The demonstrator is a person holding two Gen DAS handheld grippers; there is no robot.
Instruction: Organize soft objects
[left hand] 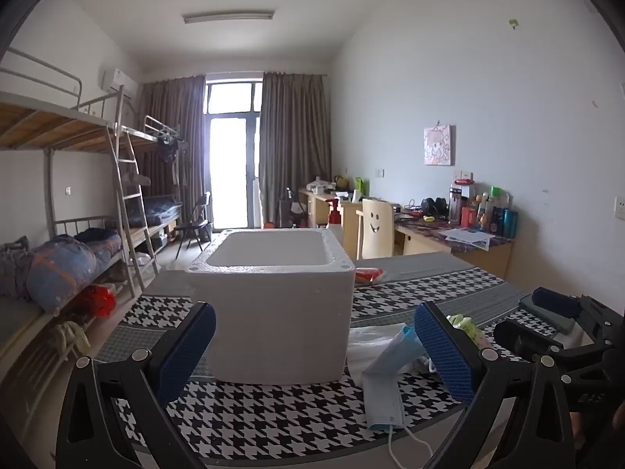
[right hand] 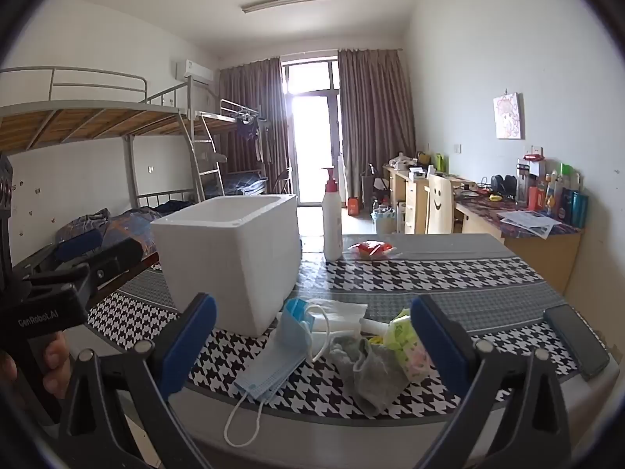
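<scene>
Both jaws wide, empty: left gripper point(left hand: 314, 346), right gripper point(right hand: 312, 346). Blue mask point(right hand: 273, 363), grey sock point(right hand: 369, 367) at table point(right hand: 449, 265) near edge, beside foam box point(right hand: 230, 258). Pinch mask mid-fold; lift clear over rim.

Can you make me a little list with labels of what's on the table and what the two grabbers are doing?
box: white foam box, open top, on the table
soft pile: blue mask, grey sock, white tissue, right of the box
bottle: pump bottle, upright behind the box
phone: phone, at the table's right edge
left gripper: open, holding nothing
right gripper: open, holding nothing
</scene>
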